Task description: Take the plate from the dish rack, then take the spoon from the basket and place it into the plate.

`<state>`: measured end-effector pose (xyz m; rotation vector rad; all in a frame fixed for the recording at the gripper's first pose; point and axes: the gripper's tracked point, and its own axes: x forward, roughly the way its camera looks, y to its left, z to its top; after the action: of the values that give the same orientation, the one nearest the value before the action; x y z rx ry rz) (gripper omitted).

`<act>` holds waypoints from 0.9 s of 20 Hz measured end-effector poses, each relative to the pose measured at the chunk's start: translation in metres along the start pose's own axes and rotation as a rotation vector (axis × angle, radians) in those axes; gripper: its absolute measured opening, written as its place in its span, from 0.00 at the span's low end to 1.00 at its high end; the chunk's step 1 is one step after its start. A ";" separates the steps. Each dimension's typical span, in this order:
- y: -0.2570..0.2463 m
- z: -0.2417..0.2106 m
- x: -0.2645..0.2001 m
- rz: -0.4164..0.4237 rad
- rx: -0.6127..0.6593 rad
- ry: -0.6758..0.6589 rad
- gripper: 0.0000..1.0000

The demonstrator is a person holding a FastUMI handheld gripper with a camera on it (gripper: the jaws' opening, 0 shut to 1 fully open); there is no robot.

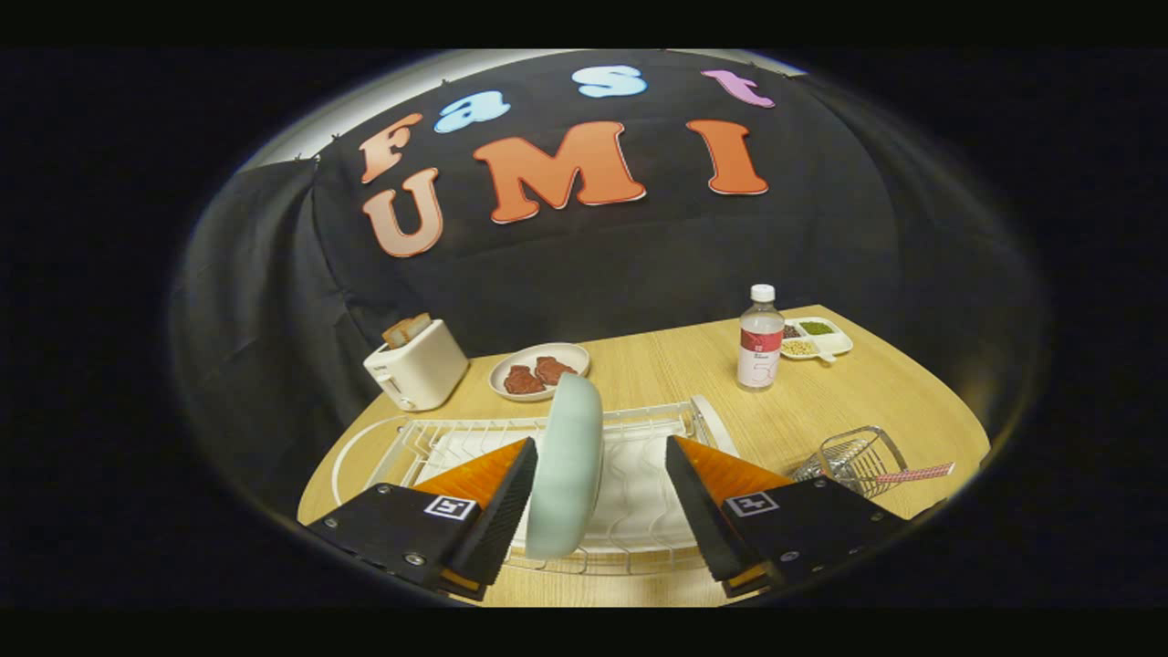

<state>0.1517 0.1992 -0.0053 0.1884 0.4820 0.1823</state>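
While fingers (598, 493) straddle plate (568, 465), toaster (417, 367) beyond

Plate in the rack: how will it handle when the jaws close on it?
The plate stands on edge in the dish rack, between the gripper's open jaws. Likely rigid; its glossy surface may slip. Probably breakable, and may tip once out of the slots.

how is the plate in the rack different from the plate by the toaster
The rack plate stands on edge in the dish rack, between the open gripper fingers; the toaster plate lies flat on the table. The rack plate is pale green and holds nothing; the toaster plate is whitish and holds two brown pieces of food. Both are round.
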 end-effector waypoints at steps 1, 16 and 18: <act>0.002 -0.004 0.007 -0.002 0.015 0.029 0.82; -0.006 -0.011 0.026 -0.205 0.029 0.113 0.28; -0.005 -0.006 0.024 -0.227 0.010 0.098 0.27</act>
<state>0.1701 0.2005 -0.0223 0.1336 0.5975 -0.0330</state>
